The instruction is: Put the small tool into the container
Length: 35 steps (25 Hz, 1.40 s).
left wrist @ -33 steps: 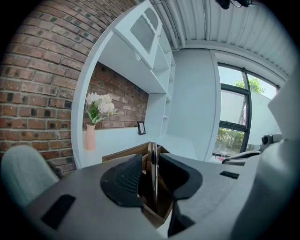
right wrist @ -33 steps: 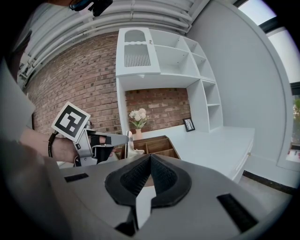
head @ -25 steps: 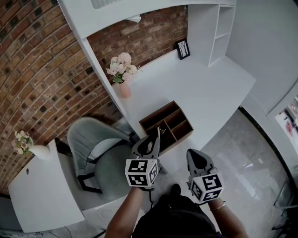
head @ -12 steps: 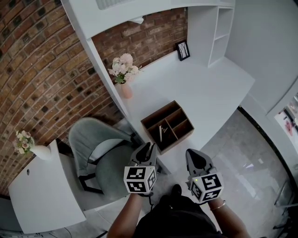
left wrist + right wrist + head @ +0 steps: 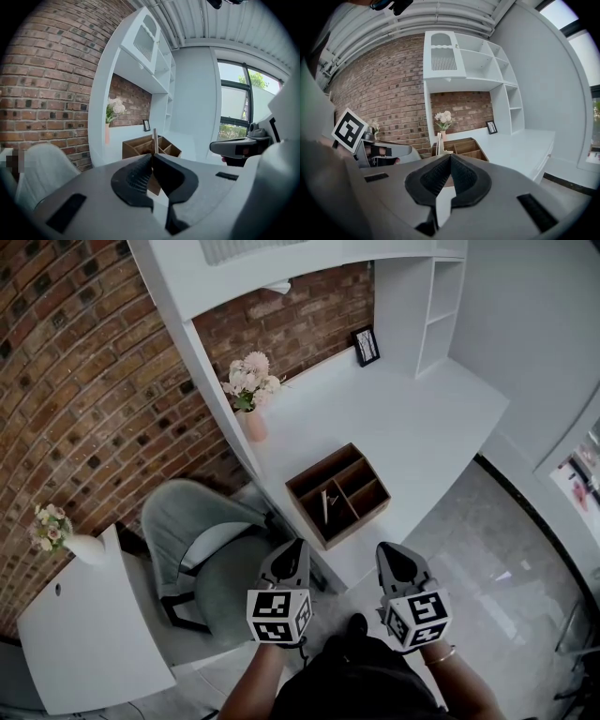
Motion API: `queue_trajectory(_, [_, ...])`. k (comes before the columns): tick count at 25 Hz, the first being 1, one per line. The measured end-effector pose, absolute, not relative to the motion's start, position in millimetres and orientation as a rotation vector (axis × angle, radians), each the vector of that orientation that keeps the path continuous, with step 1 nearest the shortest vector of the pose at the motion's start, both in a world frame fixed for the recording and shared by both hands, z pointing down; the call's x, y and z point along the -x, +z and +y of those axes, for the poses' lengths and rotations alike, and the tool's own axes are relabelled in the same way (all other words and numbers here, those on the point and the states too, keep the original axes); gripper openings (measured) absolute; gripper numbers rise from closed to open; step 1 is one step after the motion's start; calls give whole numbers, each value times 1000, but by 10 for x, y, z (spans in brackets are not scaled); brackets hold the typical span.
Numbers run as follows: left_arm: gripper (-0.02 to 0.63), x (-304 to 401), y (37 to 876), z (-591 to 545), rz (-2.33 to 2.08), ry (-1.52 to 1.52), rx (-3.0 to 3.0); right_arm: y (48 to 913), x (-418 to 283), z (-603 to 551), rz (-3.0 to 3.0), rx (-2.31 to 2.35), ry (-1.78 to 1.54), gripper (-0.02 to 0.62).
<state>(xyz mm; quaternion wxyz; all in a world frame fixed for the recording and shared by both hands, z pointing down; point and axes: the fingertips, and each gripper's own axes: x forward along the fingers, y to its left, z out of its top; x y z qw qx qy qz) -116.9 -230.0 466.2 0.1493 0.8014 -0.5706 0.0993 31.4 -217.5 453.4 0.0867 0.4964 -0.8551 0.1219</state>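
On the white desk (image 5: 412, 427), near its front edge, stands a brown wooden container (image 5: 339, 495) with several compartments. The small tool (image 5: 325, 505), a thin pale stick, lies in its left compartment. In the left gripper view the tool (image 5: 155, 139) sticks up out of the container (image 5: 136, 147). My left gripper (image 5: 298, 546) hangs shut and empty in front of the desk, short of the container. My right gripper (image 5: 382, 548) is level with it on the right, also shut with nothing held. The right gripper view shows the container (image 5: 465, 146) straight beyond the closed jaws.
A grey chair (image 5: 202, 554) sits left of the grippers, tucked by the desk's side panel. A pink vase of flowers (image 5: 249, 397) and a small picture frame (image 5: 367, 343) stand at the back of the desk. A second white table (image 5: 84, 634) is at the lower left.
My left gripper has drawn back from above the container toward the person, and the tool now lies in the container's left compartment. The right gripper has barely moved.
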Motion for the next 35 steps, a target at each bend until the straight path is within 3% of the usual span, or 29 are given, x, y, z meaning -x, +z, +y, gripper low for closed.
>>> queue_trajectory(35, [9, 1211, 4626, -2123, -1638, 256, -2299, 4509, -364, -2096, -2537, -1462, 334, 3])
